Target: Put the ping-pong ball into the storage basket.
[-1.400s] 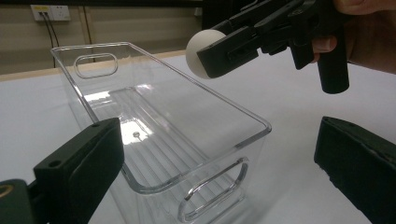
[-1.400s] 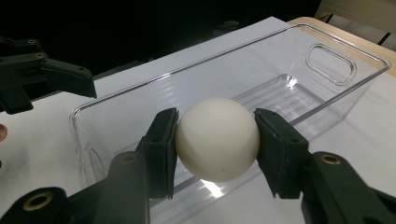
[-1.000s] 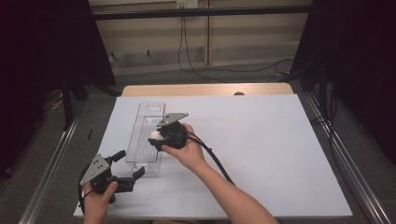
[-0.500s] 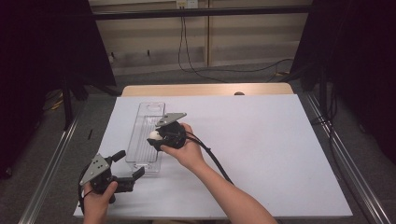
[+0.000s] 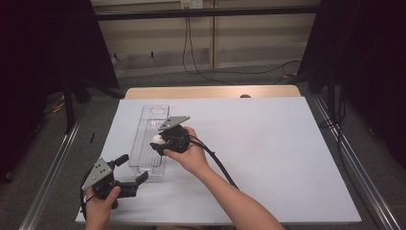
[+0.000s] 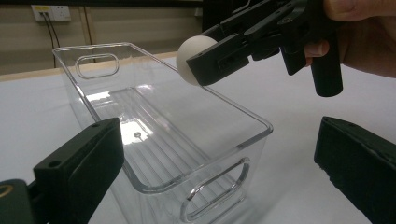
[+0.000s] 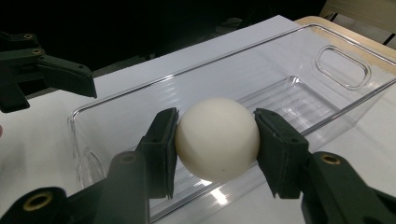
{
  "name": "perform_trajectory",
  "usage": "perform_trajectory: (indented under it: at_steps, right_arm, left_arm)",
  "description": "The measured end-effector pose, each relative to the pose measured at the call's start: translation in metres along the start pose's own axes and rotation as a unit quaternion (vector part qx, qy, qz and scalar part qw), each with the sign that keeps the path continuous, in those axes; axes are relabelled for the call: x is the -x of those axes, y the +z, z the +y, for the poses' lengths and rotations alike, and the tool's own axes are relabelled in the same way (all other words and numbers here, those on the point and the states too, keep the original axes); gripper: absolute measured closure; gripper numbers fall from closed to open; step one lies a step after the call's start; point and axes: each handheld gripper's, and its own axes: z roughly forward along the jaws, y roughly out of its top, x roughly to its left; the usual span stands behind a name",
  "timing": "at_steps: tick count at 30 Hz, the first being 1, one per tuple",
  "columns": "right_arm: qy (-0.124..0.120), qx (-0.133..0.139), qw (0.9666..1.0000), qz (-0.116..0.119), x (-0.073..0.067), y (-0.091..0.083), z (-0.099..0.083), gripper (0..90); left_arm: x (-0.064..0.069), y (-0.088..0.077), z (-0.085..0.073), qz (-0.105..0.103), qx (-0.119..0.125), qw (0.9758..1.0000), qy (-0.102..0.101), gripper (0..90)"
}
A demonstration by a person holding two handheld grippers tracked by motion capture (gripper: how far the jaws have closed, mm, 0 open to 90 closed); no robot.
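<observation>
Presently catalogued, largest first, all placed relative to the clear plastic bin.

White table sheet: lies under the bin and spreads wide to its right; a wooden tabletop edge shows just beyond the bin's far end.

Clear plastic bin: long, narrow, transparent, ribbed floor, an oval handle cut-out at each end. Nothing lies on its floor. No label or writing can be read on it.

Right gripper: carried in the person's right hand, just above the bin's right-hand long rim, about midway along. Jaws clenched on the white ball, one pad at each side. A black cable trails from it away from the bin, along the forearm.

Left gripper: carried in the left hand, just off the bin's near end, apart from it. Jaws released and spread wide, nothing between them.

White ball: smooth, matt, unmarked; held over the bin's open top, clear of the floor.

Wall socket: behind the bin's far end, plugs inserted; lettering too small to read.
</observation>
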Motion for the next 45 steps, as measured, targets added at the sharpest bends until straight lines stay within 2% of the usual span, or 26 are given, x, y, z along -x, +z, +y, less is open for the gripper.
perform_trajectory:
  at_steps: [28, 34, 38, 45]
  right_arm:
    - [-0.004, 0.0, 0.9999, 0.01, -0.003, 0.009, 0.0, 51.1]
    - [-0.007, 0.0, 0.9999, 0.011, -0.005, 0.013, -0.001, 51.2]
    - [-0.004, 0.0, 0.9999, 0.012, -0.005, 0.014, -0.001, 51.1]
    - [-0.007, -0.003, 0.9999, 0.01, -0.005, 0.016, -0.003, 51.1]
  left_arm:
    - [0.0, -0.001, 0.0, 0.001, -0.002, 1.0, 0.002, 1.6]
    - [0.001, 0.0, 0.0, -0.001, 0.002, 1.0, -0.005, 1.6]
    - [-0.001, -0.001, 0.0, -0.004, -0.007, 1.0, 0.006, 1.6]
    - [-0.001, -0.001, 0.0, 0.002, -0.003, 1.0, 0.002, 1.6]
